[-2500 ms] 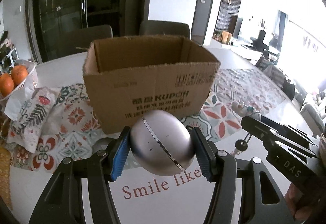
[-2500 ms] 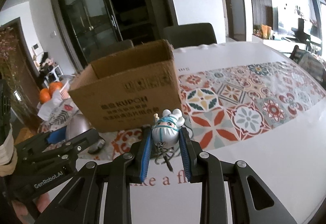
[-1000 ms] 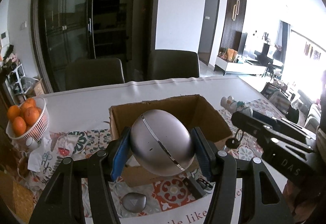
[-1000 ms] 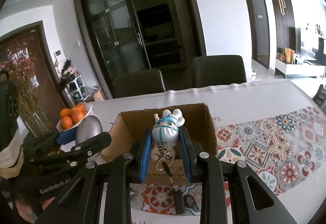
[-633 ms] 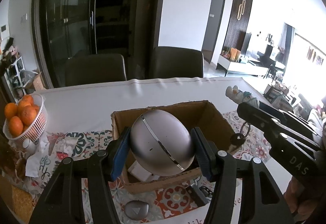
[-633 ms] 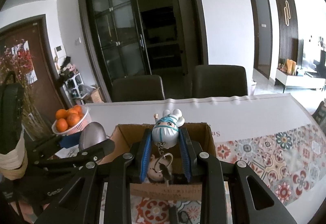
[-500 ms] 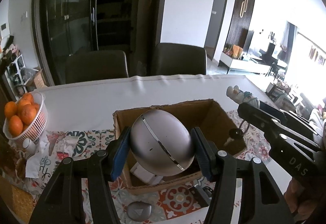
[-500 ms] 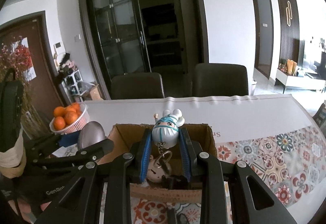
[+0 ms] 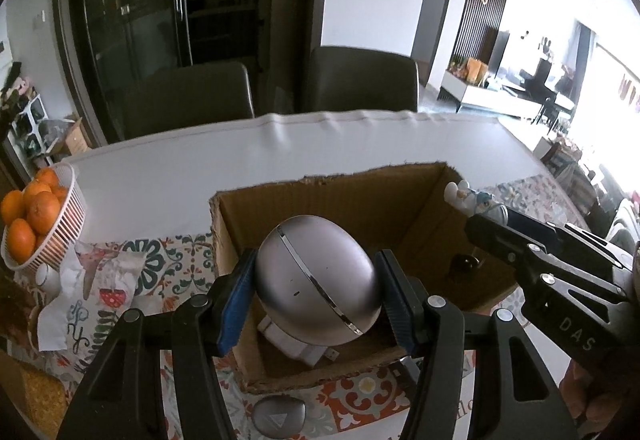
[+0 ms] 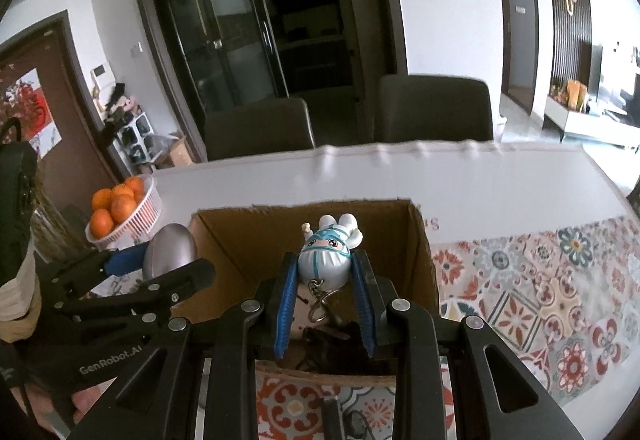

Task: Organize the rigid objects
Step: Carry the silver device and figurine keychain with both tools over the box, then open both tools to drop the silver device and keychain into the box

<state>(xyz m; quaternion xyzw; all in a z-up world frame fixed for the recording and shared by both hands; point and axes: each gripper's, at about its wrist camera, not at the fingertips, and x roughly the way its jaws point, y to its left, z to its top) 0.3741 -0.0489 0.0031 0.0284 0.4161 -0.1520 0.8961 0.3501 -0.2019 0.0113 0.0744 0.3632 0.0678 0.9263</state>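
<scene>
Left gripper (image 9: 316, 296): its blue pads are pressed against both sides of a silver egg-shaped object (image 9: 317, 284), which fills the gap between them.
Right gripper (image 10: 325, 300): pinching a small figurine keychain (image 10: 326, 258) by its round body, head pointing forward; its metal ring and key dangle below between the fingers.
Why held this way: both grippers hang above the open top of the cardboard box (image 9: 360, 200), so letting go would likely drop each item inside. That reads as the step in hand.
Box contents: a white plug-like item (image 9: 296, 346) lies on the box floor under the egg; dark items sit lower in the box in the right wrist view, too shadowed to name.
In front of the box: a small grey pebble-shaped device (image 9: 279, 416) rests on the patterned mat (image 10: 540, 288), not yet put away.
Table (image 9: 168, 180): white cloth beyond the box, with a white basket of oranges (image 9: 38, 220) at the far left.
</scene>
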